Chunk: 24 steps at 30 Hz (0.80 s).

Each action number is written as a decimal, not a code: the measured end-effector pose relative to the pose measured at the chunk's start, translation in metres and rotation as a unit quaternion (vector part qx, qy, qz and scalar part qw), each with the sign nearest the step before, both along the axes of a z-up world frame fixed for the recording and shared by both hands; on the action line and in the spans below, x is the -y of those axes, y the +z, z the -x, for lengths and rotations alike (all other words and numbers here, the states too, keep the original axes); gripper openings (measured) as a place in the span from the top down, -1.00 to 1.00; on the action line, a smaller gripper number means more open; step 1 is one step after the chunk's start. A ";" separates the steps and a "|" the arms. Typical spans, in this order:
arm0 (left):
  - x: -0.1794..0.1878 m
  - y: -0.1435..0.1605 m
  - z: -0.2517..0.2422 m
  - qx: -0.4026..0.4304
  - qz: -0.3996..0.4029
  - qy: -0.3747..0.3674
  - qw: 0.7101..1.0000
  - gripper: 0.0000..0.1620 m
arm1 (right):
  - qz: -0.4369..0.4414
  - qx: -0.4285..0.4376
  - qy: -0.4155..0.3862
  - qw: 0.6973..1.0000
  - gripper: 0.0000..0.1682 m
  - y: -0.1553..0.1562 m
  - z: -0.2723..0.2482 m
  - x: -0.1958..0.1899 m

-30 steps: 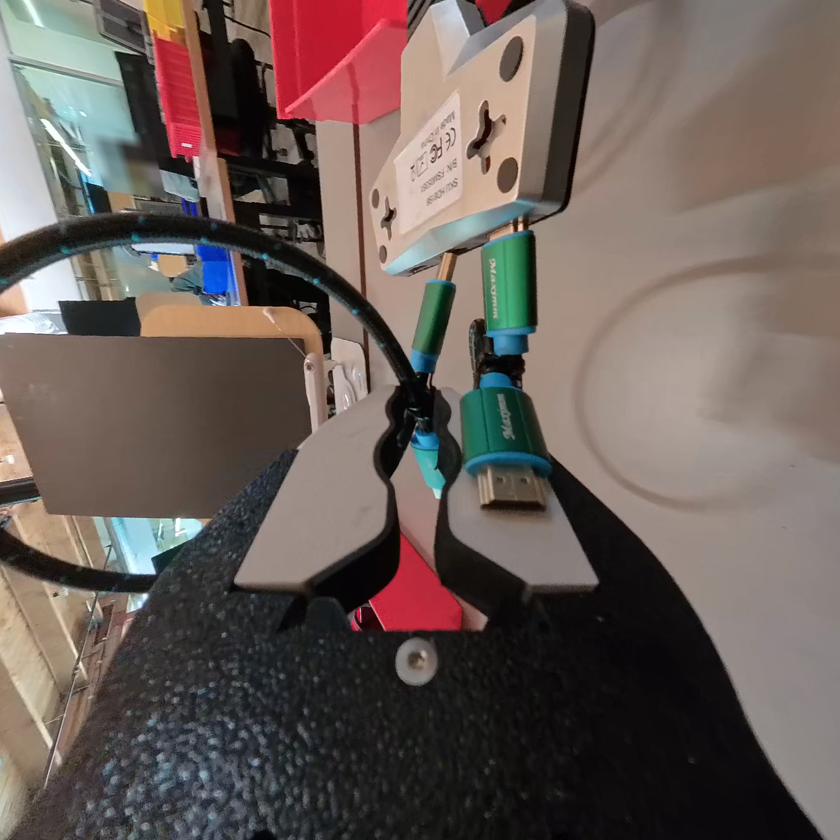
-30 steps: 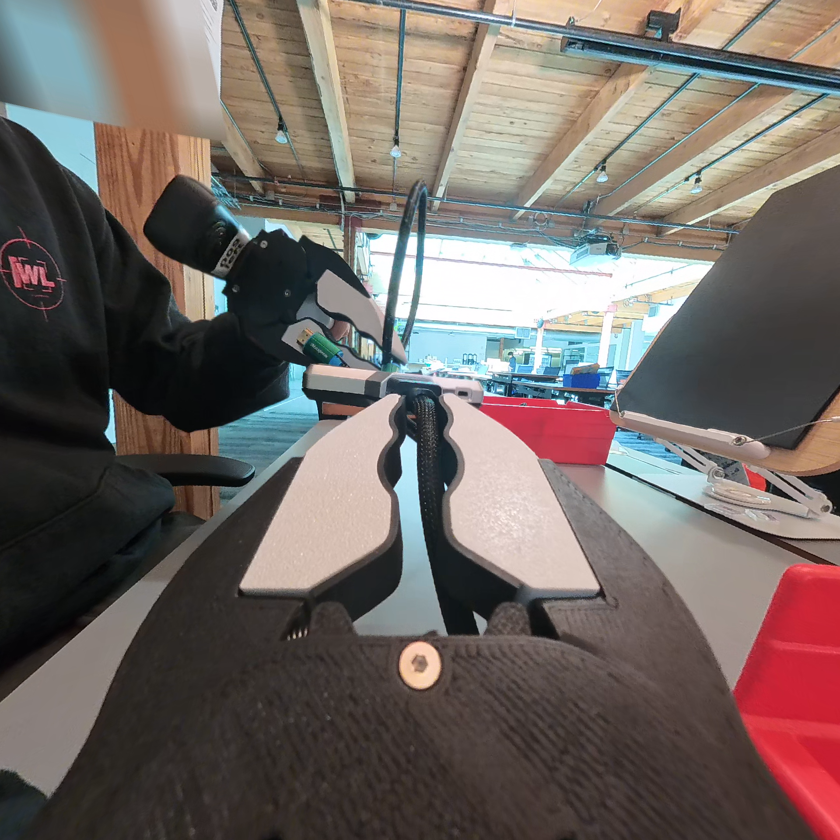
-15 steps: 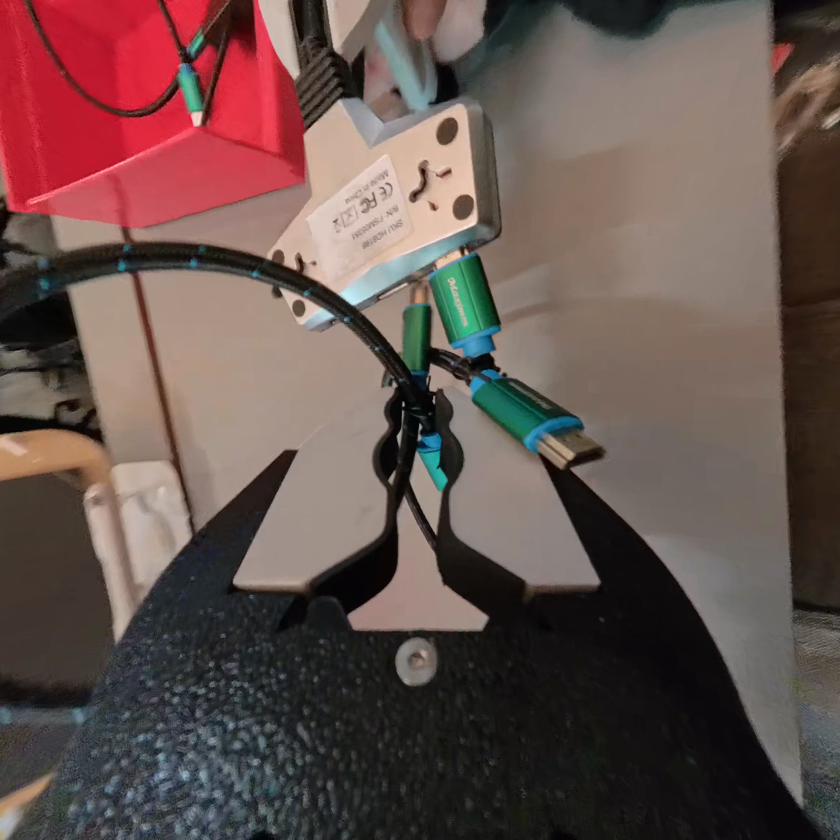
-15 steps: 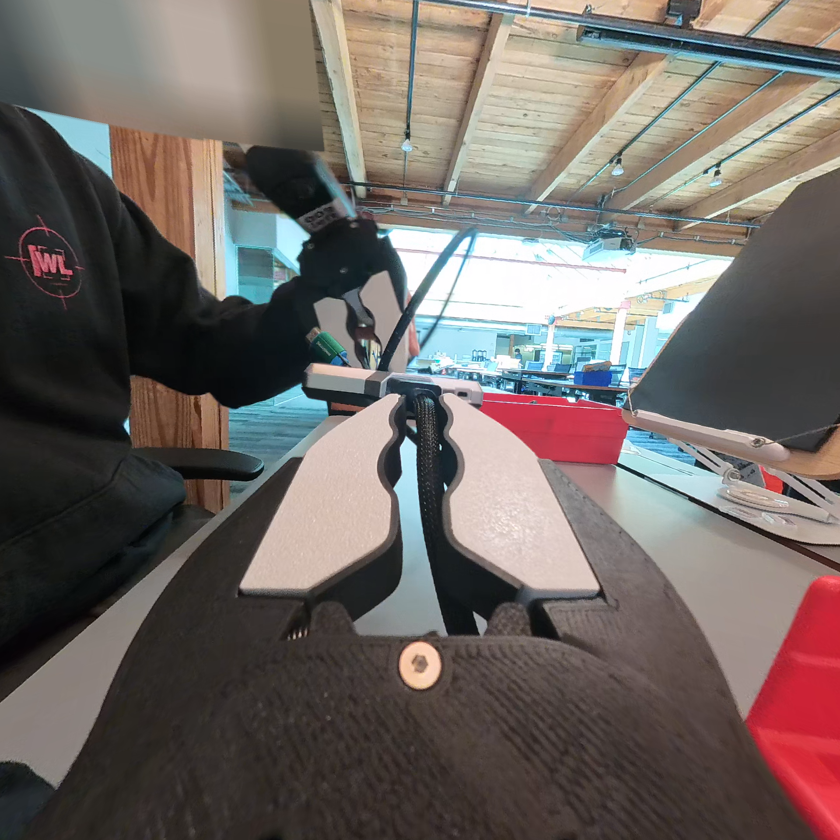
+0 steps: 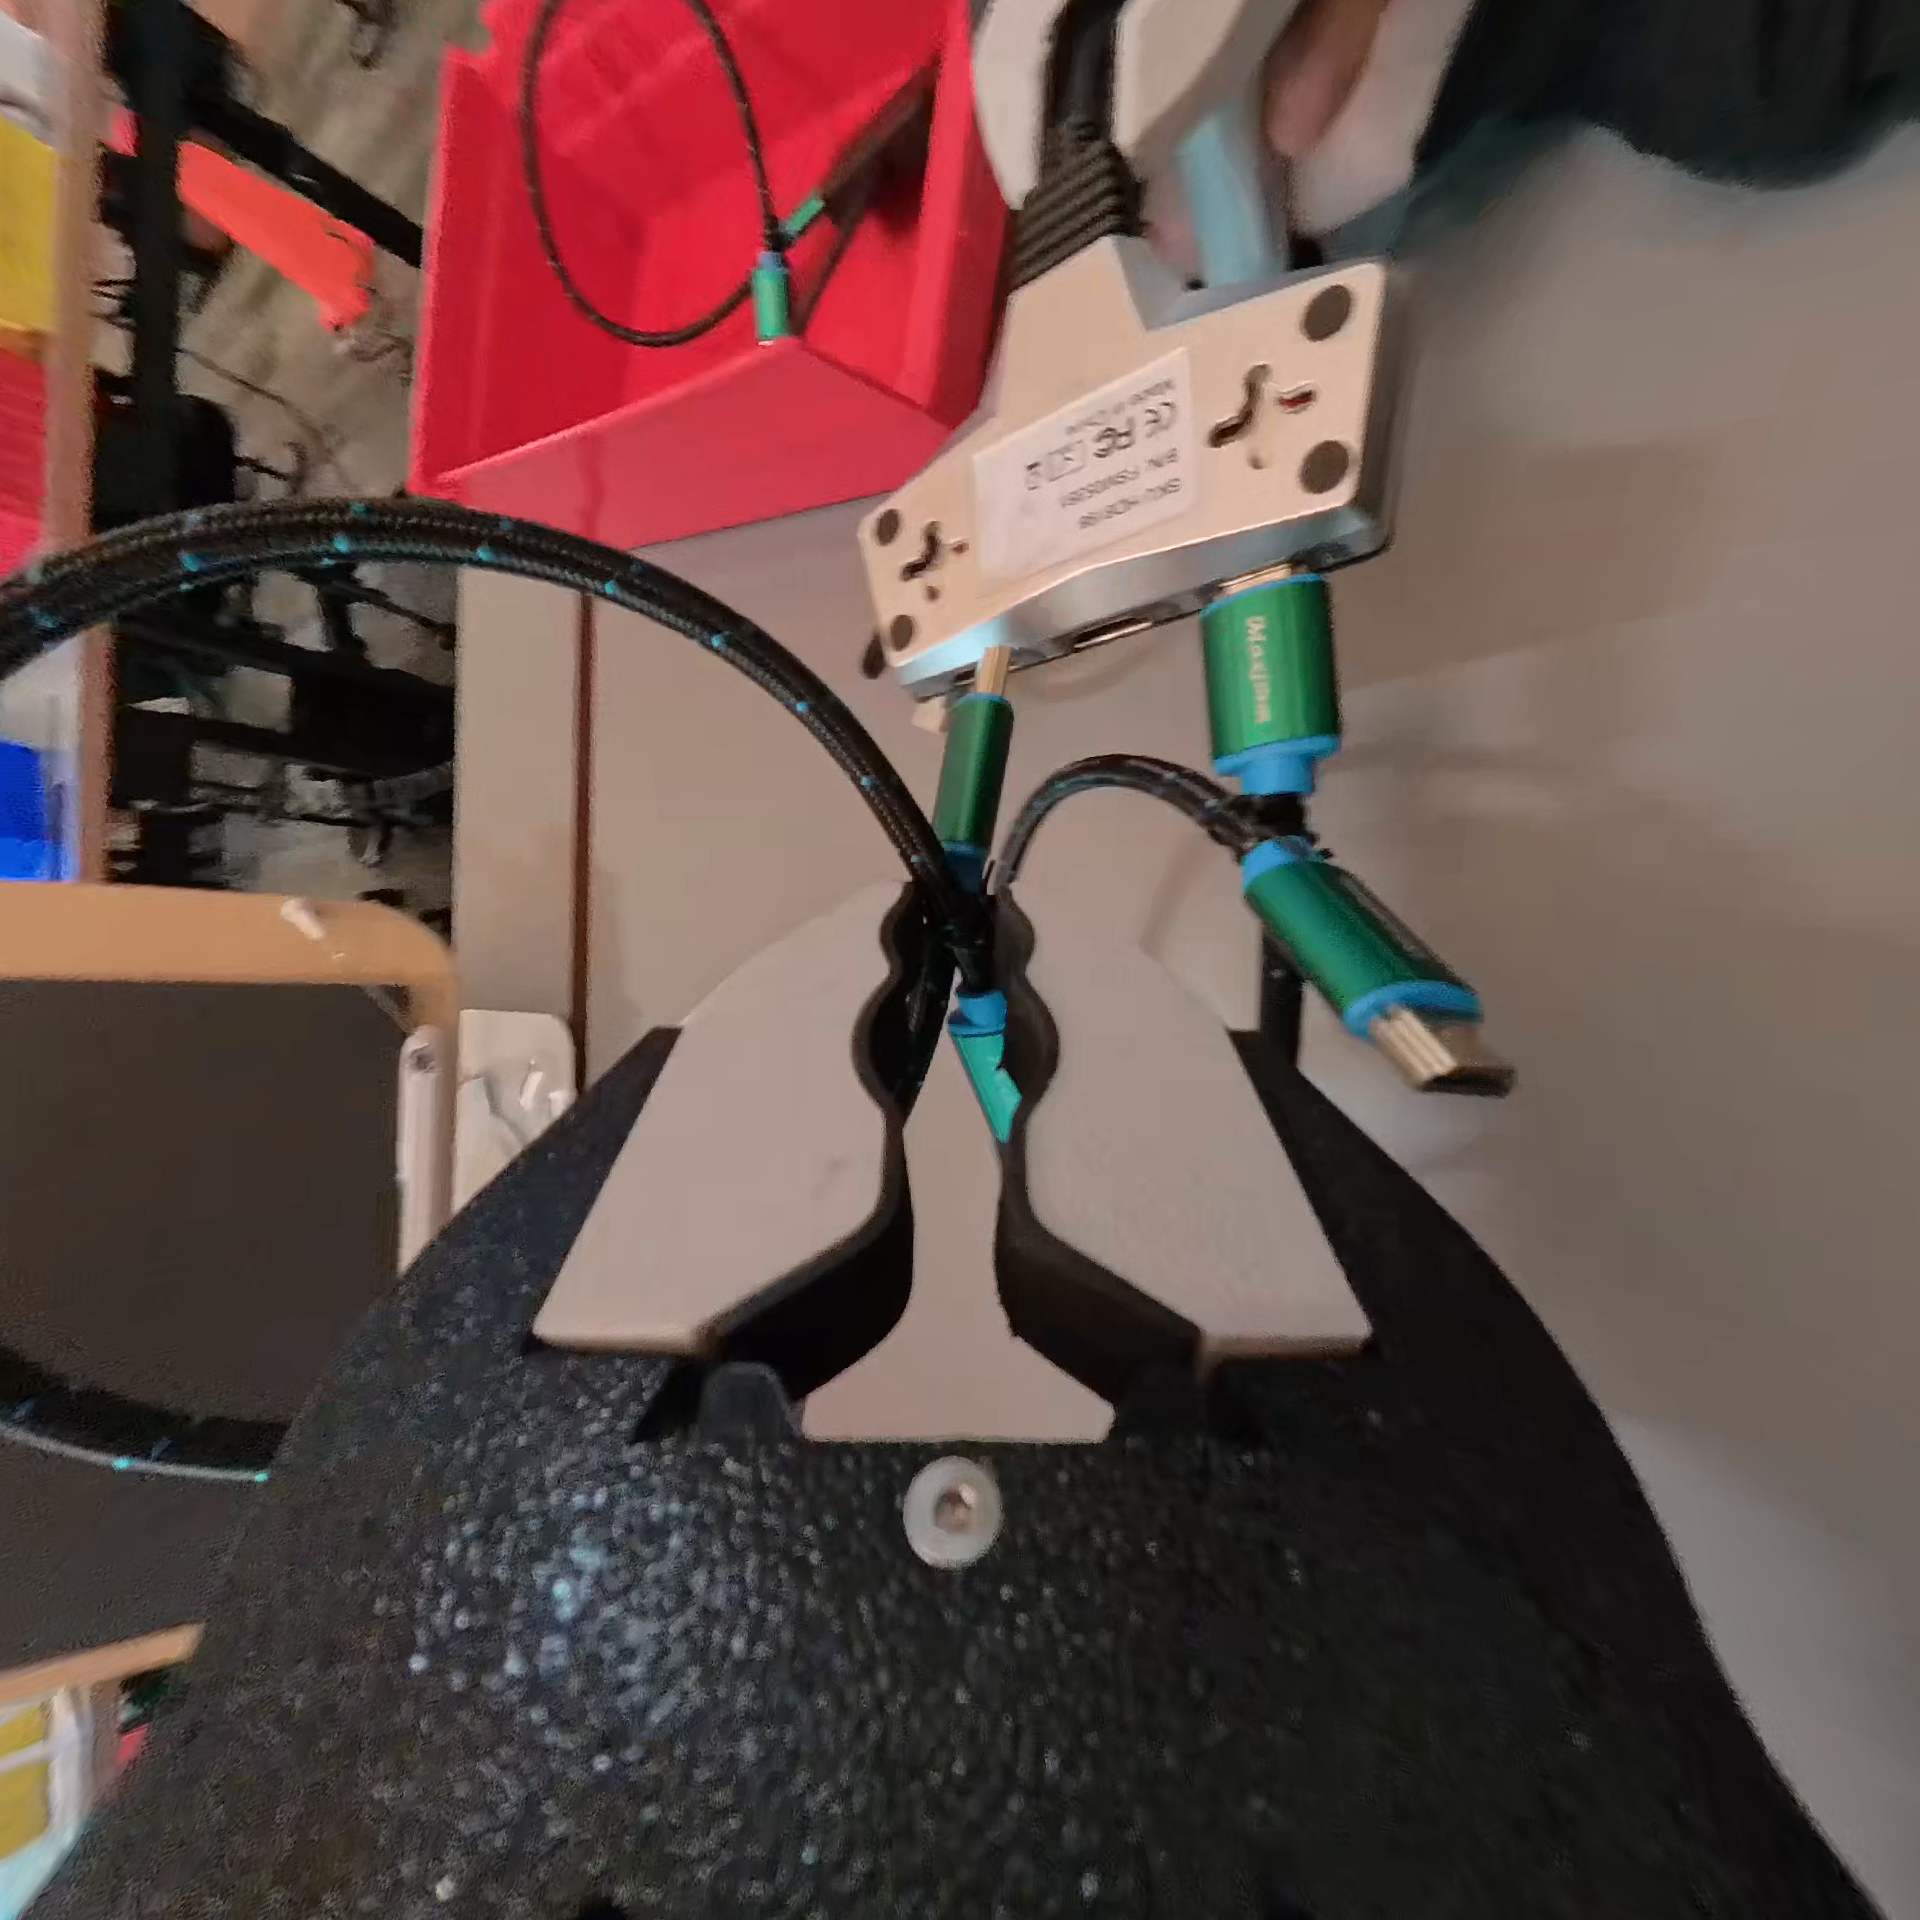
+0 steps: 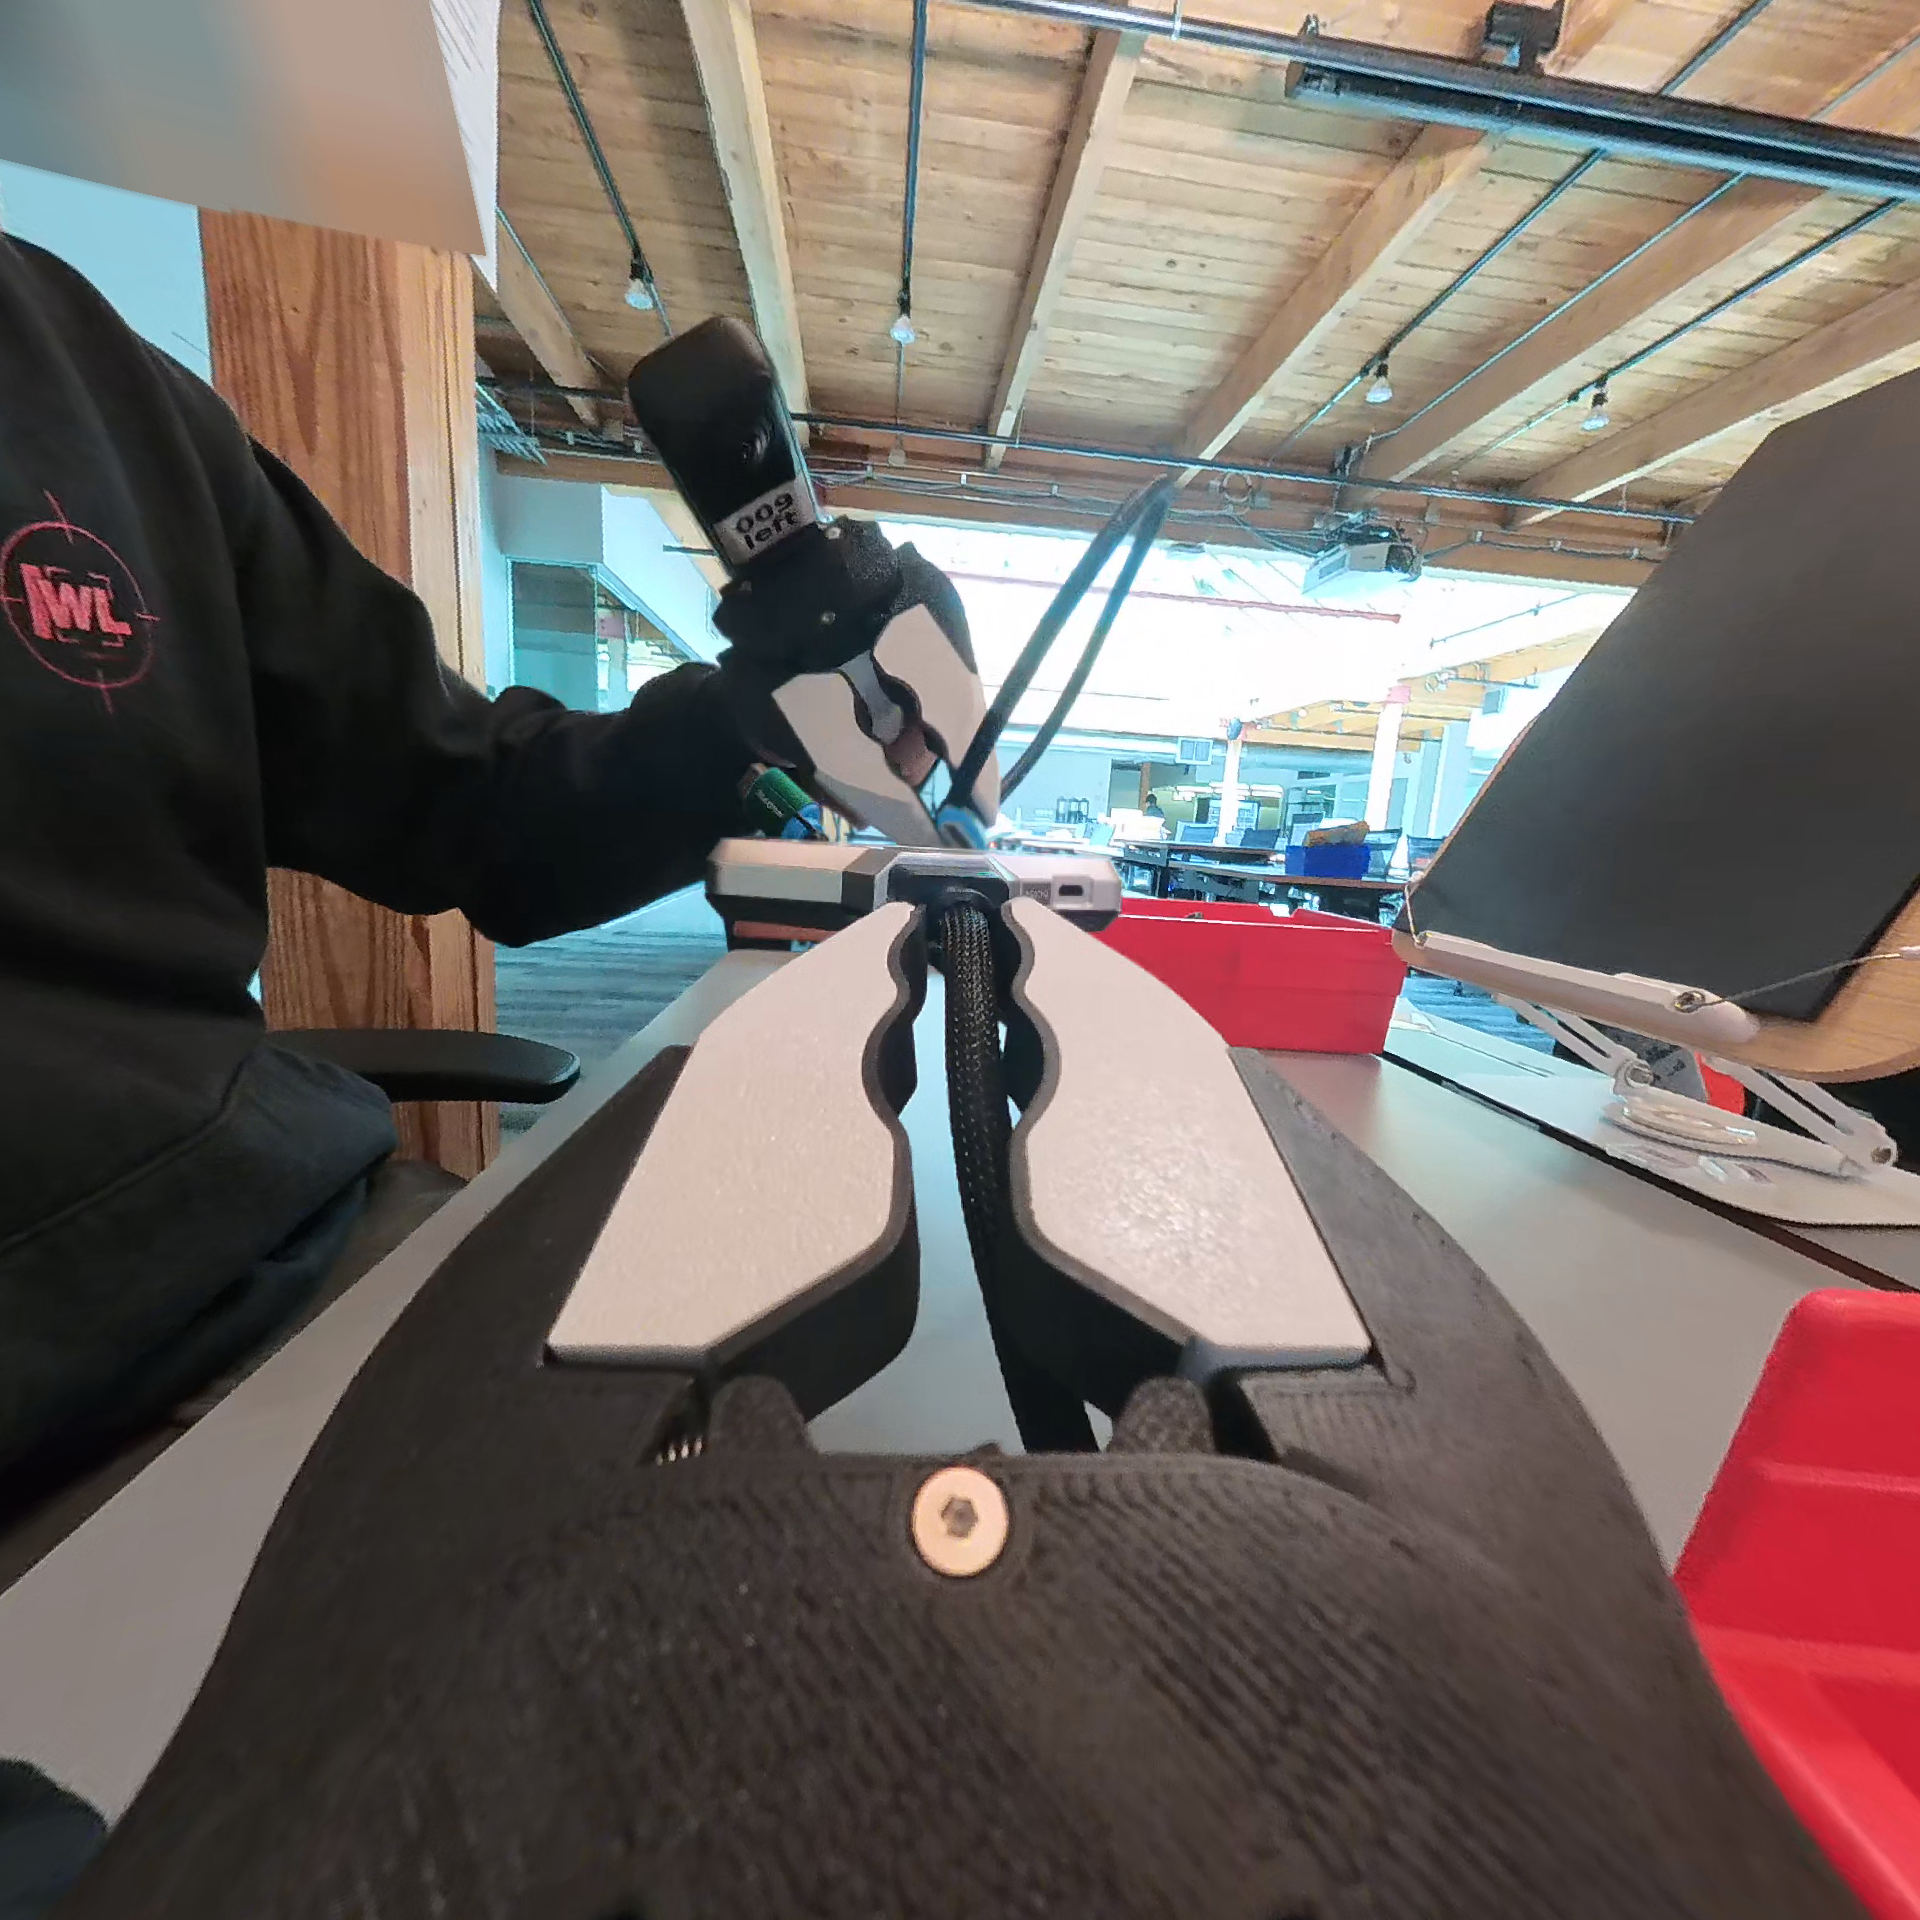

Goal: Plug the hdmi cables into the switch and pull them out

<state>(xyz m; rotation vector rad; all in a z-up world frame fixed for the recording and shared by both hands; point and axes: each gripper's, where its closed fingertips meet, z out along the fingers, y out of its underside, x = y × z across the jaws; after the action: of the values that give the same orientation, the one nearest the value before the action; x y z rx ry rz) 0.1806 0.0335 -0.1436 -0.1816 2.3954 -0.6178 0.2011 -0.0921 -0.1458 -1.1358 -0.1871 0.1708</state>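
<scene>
Left wrist view: your left gripper (image 5: 956,997) pinching cable (image 5: 623,603) swung upright w/ switch (image 5: 1132,488); loose plug (image 5: 1361,966) dangles. Right gripper (image 6: 961,997) clamps switch's lead (image 6: 971,1049). Nothing reseated yet.

The switch (image 6: 914,878) sits on the table (image 6: 1455,1174), just past the right gripper (image 6: 961,935). A bin (image 6: 1247,977) stands behind it, maybe touching. A tablet stand (image 6: 1662,997) is off to the right.
</scene>
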 end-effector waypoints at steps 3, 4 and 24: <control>-0.008 0.010 -0.006 0.066 -0.040 0.021 0.997 0.85 | -0.009 -0.004 0.006 1.000 0.86 0.002 0.001 0.001; -0.009 0.012 -0.007 0.090 -0.060 0.022 0.994 0.85 | -0.014 -0.007 0.006 1.000 0.86 0.003 0.000 0.002; 0.009 0.012 -0.006 0.211 -0.156 0.029 0.965 0.85 | -0.048 -0.018 0.028 0.998 0.86 0.011 0.003 0.009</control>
<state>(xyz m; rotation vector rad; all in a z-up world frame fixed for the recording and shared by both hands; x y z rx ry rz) 0.1865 0.0250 -0.1316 0.0162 2.0291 -0.2144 0.1978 -0.1015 -0.1347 -1.0324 -0.1934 0.2294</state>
